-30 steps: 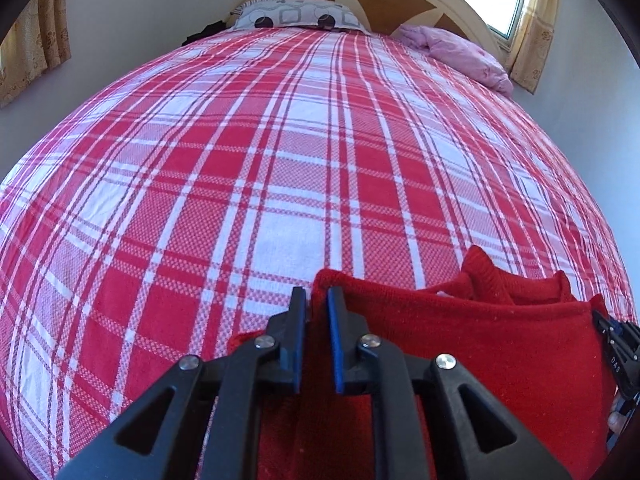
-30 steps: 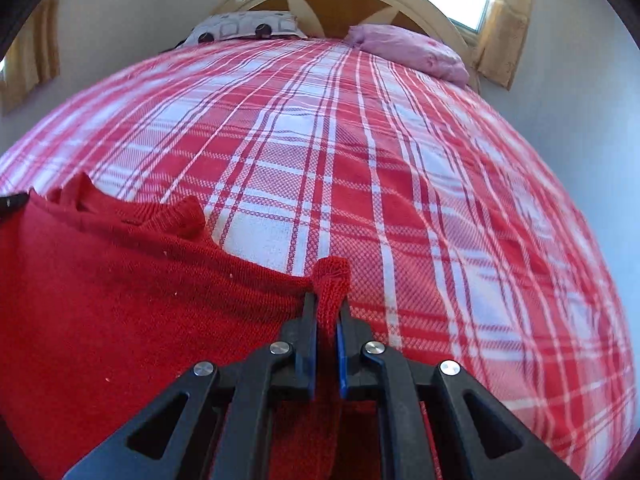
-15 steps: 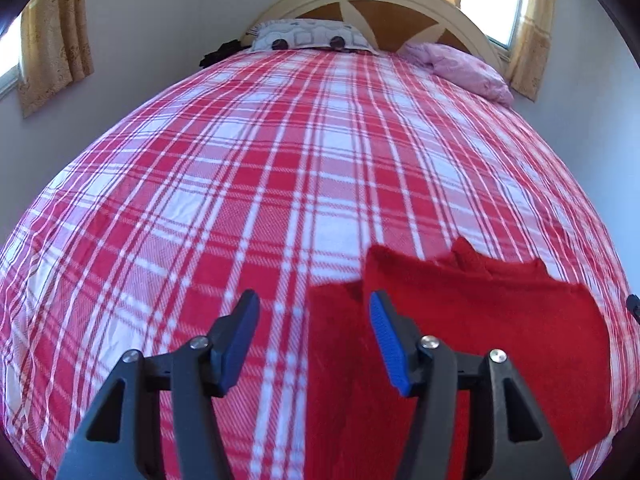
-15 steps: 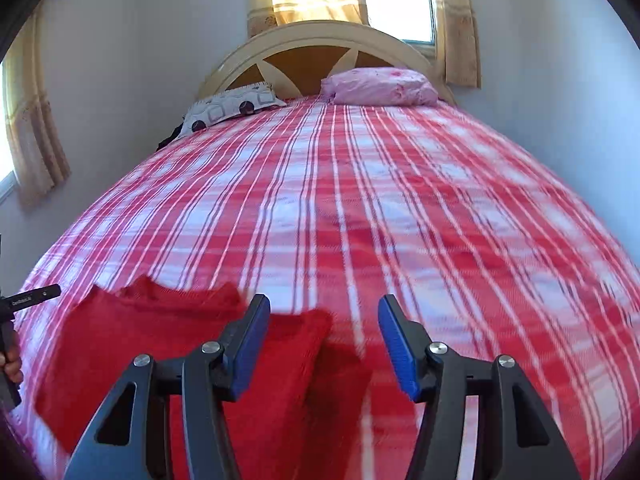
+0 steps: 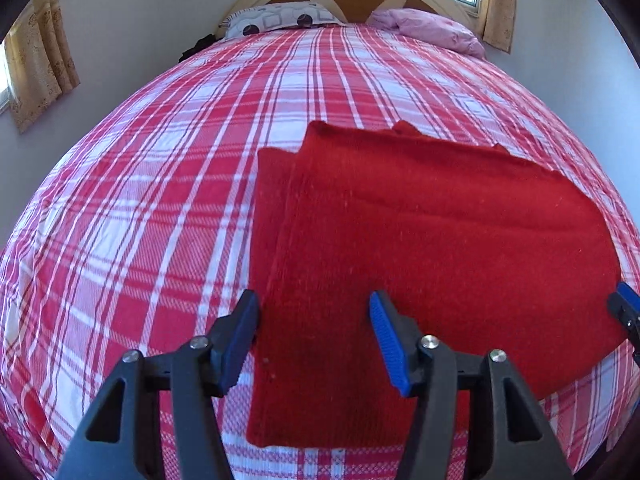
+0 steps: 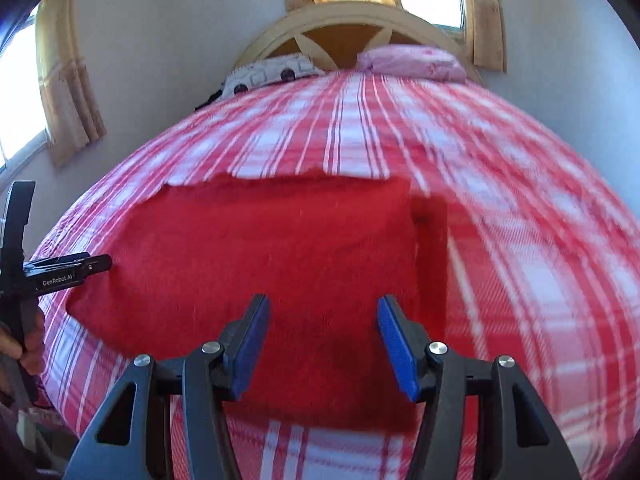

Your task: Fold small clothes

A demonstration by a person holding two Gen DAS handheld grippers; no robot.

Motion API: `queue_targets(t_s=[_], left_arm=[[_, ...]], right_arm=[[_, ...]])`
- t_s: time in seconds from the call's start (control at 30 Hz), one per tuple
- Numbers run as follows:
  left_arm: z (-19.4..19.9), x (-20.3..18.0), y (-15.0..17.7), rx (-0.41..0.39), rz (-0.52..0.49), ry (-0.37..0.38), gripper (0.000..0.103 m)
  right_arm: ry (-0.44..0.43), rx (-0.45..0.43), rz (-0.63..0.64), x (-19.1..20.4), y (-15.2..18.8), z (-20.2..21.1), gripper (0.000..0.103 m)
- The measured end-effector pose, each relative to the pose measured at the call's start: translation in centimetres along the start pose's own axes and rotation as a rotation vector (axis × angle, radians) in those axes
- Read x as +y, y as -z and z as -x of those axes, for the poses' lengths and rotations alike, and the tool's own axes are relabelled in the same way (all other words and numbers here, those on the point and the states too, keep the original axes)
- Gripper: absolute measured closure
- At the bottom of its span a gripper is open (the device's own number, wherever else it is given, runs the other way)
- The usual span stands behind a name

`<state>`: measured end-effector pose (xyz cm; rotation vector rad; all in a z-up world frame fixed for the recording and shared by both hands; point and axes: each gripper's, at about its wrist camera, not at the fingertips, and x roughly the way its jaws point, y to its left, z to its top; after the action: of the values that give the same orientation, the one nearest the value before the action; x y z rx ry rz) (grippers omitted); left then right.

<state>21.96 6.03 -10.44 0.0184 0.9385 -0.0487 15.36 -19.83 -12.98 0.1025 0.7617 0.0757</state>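
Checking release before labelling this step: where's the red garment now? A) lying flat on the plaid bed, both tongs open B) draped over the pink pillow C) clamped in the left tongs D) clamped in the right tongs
A: the red garment lies flat on the plaid bed, with the left tongs and right tongs both open above it, pads gripping nothing.

Red knit garment (image 5: 420,240), folded into flat rectangle, lying on plaid bedspread (image 5: 140,200) near edge.

black claw (image 5: 314,338) frames, blue ribbed pads (image 6: 394,346), silver screws, white "genrobot.ai" lettering.
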Motion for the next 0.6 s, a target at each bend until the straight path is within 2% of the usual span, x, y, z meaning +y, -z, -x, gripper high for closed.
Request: queue_targets(t_s=[0.13,0.2,0.33,0.53,0.6], left_arm=[[0.2,-0.3,0.4,-0.02,-0.009,-0.028,0.039],[0.0,-0.5,0.6,-0.032,-0.03,-0.059,0.032],[-0.4,-0.4,0.9,-0.045,-0.025,-0.074,0.028],[0.7,-0.1,1.4,-0.007,-0.028,-0.046,0.025],[1.5,0.5,2.1,0.0,-0.028,-0.036,0.017]], right_arm=[[0.032,-0.014,0.021,0.3,0.9,-0.4,0.046],[0.069,-0.015,0.047,0.7,1.2,-0.9,0.046],[0.146,-0.005,0.111,1.9,1.5,-1.6,0.045],[0.109,-0.005,0.078,1.0,1.4,-1.1,0.045],[0.097,-0.023,0.061,0.9,1.4,-0.3,0.045]])
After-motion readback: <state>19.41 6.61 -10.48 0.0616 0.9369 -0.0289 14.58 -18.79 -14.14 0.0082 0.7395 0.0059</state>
